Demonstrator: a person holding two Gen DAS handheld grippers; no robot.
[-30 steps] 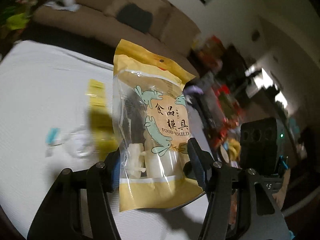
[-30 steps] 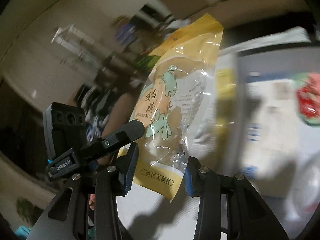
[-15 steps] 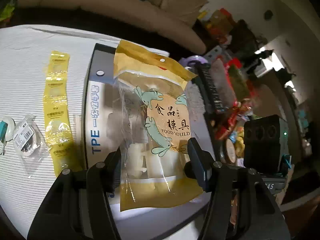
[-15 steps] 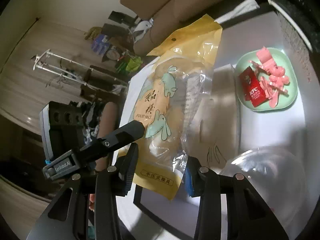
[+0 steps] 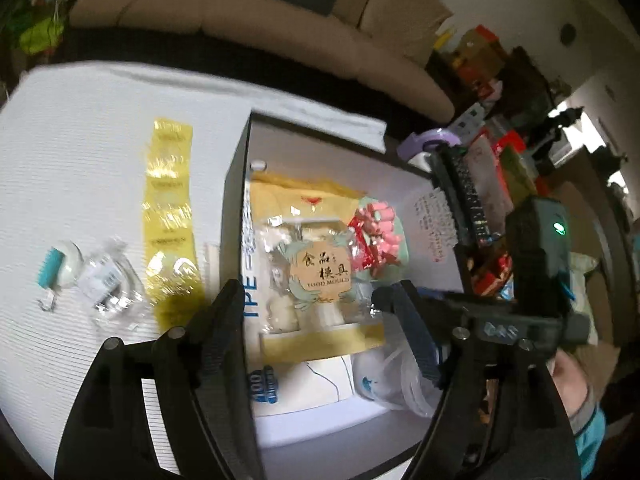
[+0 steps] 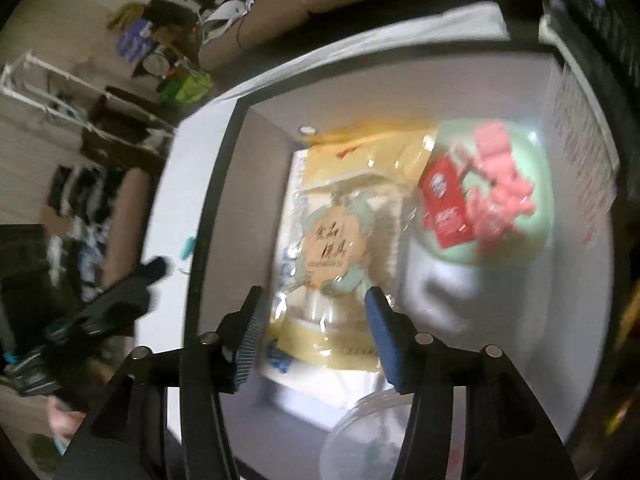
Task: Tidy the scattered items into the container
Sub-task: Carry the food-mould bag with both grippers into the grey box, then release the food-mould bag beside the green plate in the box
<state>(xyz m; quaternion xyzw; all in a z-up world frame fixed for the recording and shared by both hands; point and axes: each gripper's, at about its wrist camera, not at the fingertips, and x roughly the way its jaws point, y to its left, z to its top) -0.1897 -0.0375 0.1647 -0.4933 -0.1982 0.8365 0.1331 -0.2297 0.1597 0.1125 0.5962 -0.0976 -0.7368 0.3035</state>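
The yellow food-mould bag [image 5: 316,268] lies flat inside the dark-rimmed box [image 5: 234,208], partly over a green plate [image 5: 402,254] of pink pieces. It also shows in the right wrist view [image 6: 340,240] with the plate [image 6: 536,240] beside it. My left gripper [image 5: 312,300] is open and empty above the box's left wall. My right gripper [image 6: 316,312] is open and empty just above the bag's lower end. On the white table outside lie a yellow sachet strip [image 5: 170,216], a clear packet [image 5: 108,284] and a small white-teal item [image 5: 60,268].
A clear plastic bag [image 5: 396,380] and white printed packaging [image 5: 304,380] lie in the box near its front. A sofa [image 5: 280,20] stands behind the table. Cluttered shelves [image 5: 492,160] stand right of the box.
Both grippers let go of the yellow bag and opened. The bag dropped from between them into the box, where it lies flat.
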